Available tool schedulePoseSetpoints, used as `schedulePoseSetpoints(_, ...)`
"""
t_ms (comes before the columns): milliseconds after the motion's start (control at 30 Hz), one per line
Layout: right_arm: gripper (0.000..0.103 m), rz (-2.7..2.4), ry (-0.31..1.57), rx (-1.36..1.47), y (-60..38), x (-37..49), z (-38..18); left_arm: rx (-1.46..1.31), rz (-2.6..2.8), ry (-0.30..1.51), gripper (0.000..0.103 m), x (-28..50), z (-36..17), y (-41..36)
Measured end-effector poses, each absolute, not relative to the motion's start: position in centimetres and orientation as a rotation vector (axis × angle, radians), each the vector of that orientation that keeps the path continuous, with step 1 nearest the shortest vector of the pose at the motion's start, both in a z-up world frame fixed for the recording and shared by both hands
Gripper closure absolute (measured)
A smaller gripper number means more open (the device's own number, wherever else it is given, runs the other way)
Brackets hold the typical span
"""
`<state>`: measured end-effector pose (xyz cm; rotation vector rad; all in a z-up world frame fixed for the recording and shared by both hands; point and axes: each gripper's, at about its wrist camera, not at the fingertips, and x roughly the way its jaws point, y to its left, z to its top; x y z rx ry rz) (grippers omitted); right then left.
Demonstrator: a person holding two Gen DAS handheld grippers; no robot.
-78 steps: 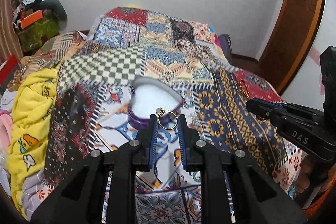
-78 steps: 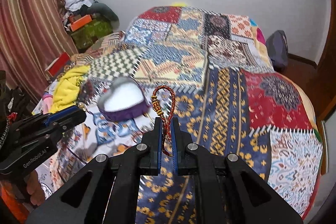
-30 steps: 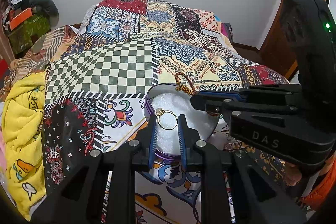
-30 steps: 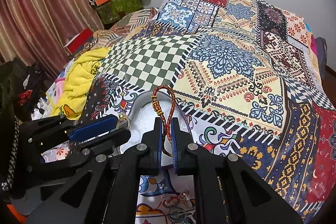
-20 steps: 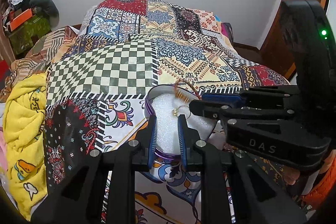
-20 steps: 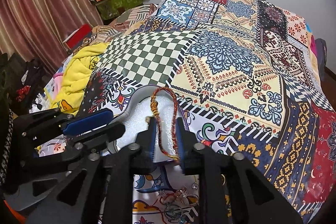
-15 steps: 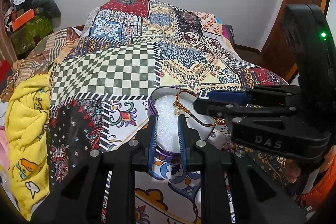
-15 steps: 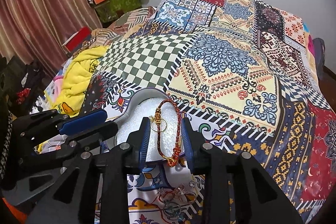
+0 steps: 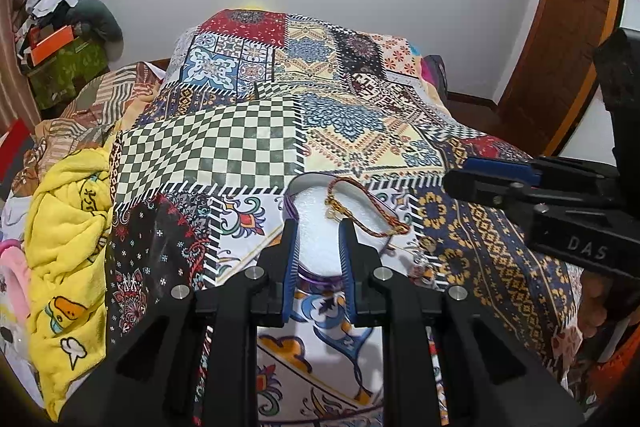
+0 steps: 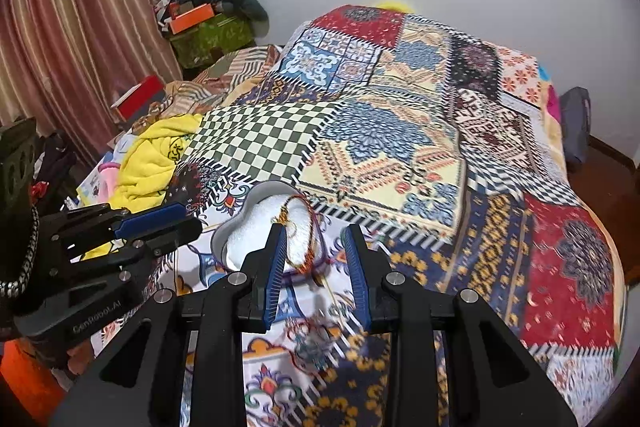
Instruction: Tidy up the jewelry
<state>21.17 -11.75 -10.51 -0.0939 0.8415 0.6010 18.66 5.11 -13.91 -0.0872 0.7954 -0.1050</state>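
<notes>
Both grippers have let go since the earlier pictures: the ring that the left gripper (image 9: 318, 227) carried and the red braided bracelet (image 10: 306, 239) that the right gripper (image 10: 316, 239) pinched now lie in the heart-shaped box (image 9: 316, 223), and both tools have drawn back from it.

Going from large to small: the bed with its patchwork bedspread (image 9: 248, 147) fills both views, and a yellow blanket (image 9: 72, 227) is crumpled on its left side. The purple-walled box with its white foam sits on the bedspread just ahead of both grippers. The bracelet rests across the foam, and one end hangs over the right rim. A small gold ring (image 9: 331, 213) seems to lie beside the bracelet beads, though it is tiny and hard to confirm.

The jaws of the left gripper stand apart and hold nothing. The jaws of the right gripper are also spread wide and empty.

I judge these two pieces as delivered. A few blurred trinkets (image 10: 308, 337) lie on the bedspread just before the box, so probably more picking remains.
</notes>
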Motion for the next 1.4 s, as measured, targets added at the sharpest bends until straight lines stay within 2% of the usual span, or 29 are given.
schedulePoseSetpoints(233, 0.076, 0.55, 0.869, -0.074, -14.4, 19.7, -11.2, -0.065, -0.13, 0.813, 0.079, 17.1, -14.0, 3.5)
schedulePoseSetpoints(567, 0.076, 0.546, 0.959, -0.057, -16.1, 18.3, -14.2, -0.082, -0.164, 0.911, 0.079, 16.2, -17.1, 1.7)
schedulePoseSetpoints(1000, 0.076, 0.6, 1.085, -0.116, -13.5, 18.6, -19.2, -0.096, -0.175, 0.987, 0.079, 16.2, -20.1, 1.1)
schedulePoseSetpoints(1233, 0.076, 0.605, 1.047, -0.149, -13.2, 17.9, -19.3, -0.108, -0.178, 0.993, 0.079, 16.5, -20.7, 1.3)
schedulePoseSetpoints(1333, 0.096, 0.601, 1.031, -0.169, -12.9, 17.6, -19.3, -0.102, -0.179, 0.993, 0.079, 16.6, -20.7, 1.1)
schedulePoseSetpoints(1400, 0.097, 0.592, 1.021, -0.15, -13.1, 17.4, -19.2, -0.099, -0.182, 0.994, 0.079, 16.6, -20.8, 0.9)
